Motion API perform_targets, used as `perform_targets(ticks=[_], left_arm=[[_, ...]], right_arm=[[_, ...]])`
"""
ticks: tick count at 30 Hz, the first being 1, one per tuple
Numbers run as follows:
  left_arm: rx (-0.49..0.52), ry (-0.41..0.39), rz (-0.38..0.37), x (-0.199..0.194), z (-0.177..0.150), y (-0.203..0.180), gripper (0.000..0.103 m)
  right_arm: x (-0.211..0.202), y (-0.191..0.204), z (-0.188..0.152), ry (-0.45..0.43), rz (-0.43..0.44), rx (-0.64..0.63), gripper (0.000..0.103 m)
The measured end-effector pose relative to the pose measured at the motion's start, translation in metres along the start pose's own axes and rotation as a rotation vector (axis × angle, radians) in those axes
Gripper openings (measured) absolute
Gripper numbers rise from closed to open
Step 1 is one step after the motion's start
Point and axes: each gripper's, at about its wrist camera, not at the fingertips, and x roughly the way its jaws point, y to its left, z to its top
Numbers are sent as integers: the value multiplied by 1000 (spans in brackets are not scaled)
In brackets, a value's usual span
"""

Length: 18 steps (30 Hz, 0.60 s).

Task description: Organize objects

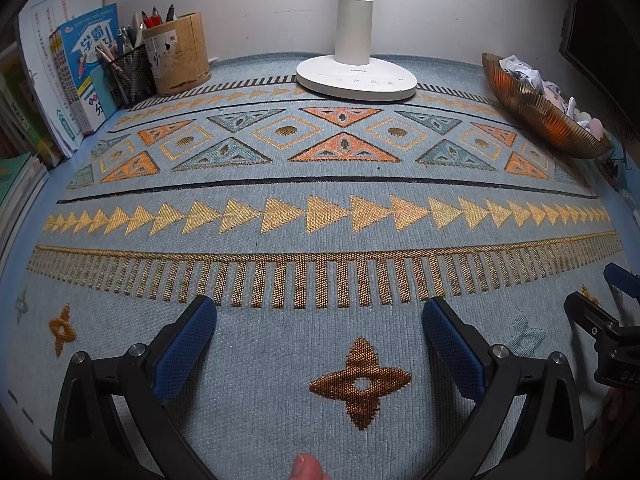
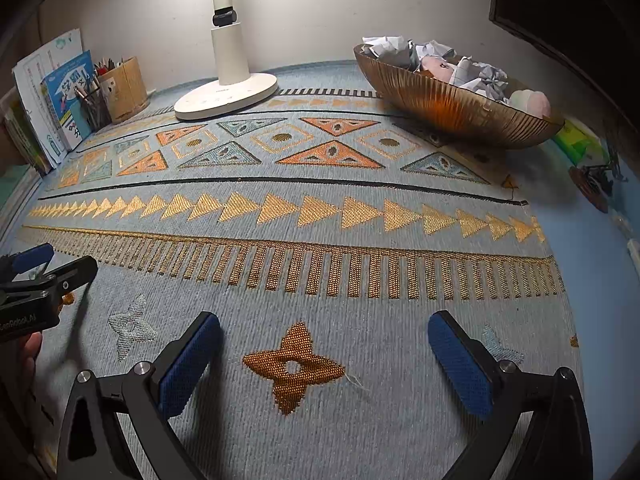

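Blue woven cloth (image 1: 320, 360) with gold triangles covers the whole desk, and its middle lies bare, so we judge the tidying nearly done or not yet begun; nothing loose shows within reach. Going left to right: books (image 1: 86, 68) lean at the far left, then a mesh pen cup (image 1: 132, 74) touching a cork holder (image 1: 182, 54), then the white lamp base (image 1: 356, 76) at the back wall, then the ribbed amber bowl (image 2: 456, 108) heaped with crumpled paper (image 2: 472, 70) at the right. Our left gripper (image 1: 320, 336) hovers low with jaws apart and empty; our right gripper (image 2: 324, 344), just beside it, is likewise spread and holding nothing. For a next pick we should scan the right edge, where small dark clutter (image 2: 596, 184) sits beyond the bowl, too blurred to name. Reaching there, the bowl's rim stands in the way, so we would come round its near side.
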Motion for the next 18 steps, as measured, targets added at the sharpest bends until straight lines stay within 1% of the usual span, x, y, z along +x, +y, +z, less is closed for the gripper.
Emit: perform_targets(ticks=[18], left_arm=[[-1,0,1,0,0,0,103]], right_arm=[[2,1,3,11,-2,-1,103]])
